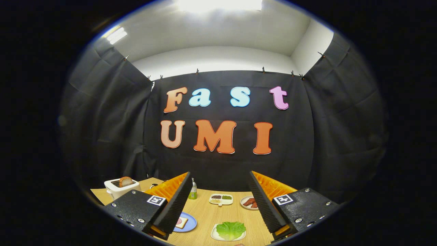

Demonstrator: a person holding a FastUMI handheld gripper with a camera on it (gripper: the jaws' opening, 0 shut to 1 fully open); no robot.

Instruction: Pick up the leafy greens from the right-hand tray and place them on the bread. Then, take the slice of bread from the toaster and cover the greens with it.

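Observation:
My gripper (218,205) is open, its two fingers spread wide above the wooden table (205,215) with nothing between them. Green leafy lettuce (231,229) lies on a small white tray (215,235) between the fingers, close below. A slice of bread with a red filling (181,222) rests on a blue plate (192,223), partly hidden behind the left finger (175,205). Far to the left stands a white toaster (121,188) with a browned bread slice (125,181) sticking up from its slot.
Beyond the fingers sit a white divided dish of seasonings (221,199), a small plate of red meat slices (248,202) and a green bottle (193,190). Black cloth walls close the table's back and sides.

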